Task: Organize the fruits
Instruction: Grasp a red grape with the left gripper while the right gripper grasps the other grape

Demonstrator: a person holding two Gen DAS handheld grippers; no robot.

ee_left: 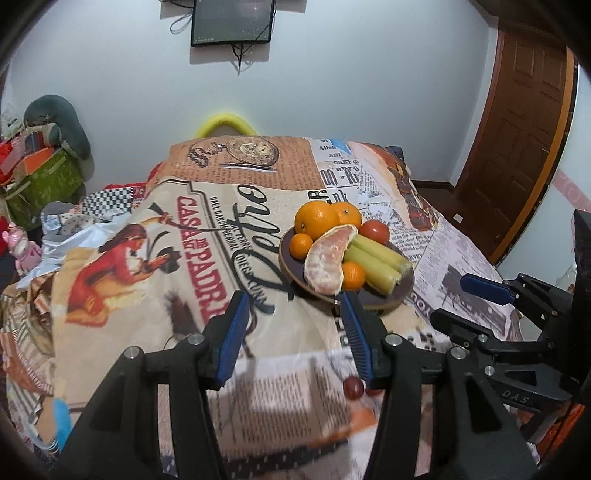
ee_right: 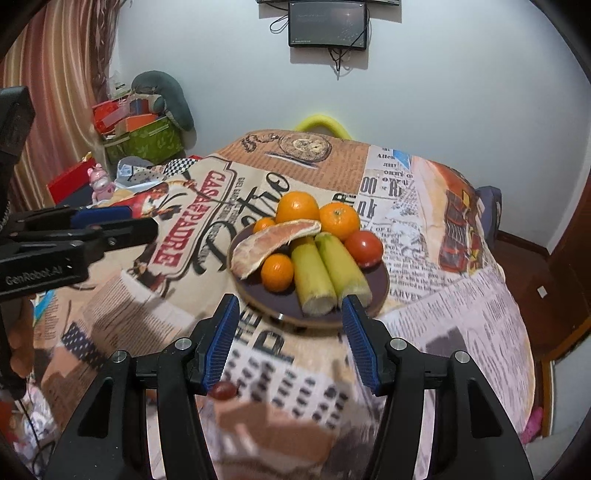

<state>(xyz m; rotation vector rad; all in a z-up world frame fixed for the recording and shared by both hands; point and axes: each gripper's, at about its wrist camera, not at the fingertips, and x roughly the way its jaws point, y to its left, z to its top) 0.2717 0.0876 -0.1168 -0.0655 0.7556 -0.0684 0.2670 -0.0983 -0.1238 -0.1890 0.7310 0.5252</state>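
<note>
A dark plate (ee_left: 400, 293) (ee_right: 376, 286) on the printed cloth holds two large oranges (ee_left: 316, 218) (ee_right: 297, 206), two small oranges (ee_left: 301, 245) (ee_right: 277, 271), a peeled pomelo wedge (ee_left: 327, 260) (ee_right: 273, 240), a tomato (ee_left: 375, 230) (ee_right: 364, 247) and two green cane pieces (ee_left: 380, 264) (ee_right: 325, 273). A red grape (ee_left: 354, 387) (ee_right: 223, 390) lies loose on the cloth near me. My left gripper (ee_left: 293, 308) is open and empty, just short of the plate's near-left rim. My right gripper (ee_right: 290, 310) is open and empty at the plate's near rim.
The table (ee_right: 461, 314) is draped in a newspaper-print cloth. A green box (ee_right: 146, 142) and a pink toy (ee_right: 99, 181) stand beyond the left edge. A monitor (ee_right: 327, 24) hangs on the back wall. A wooden door (ee_left: 517, 147) stands at right.
</note>
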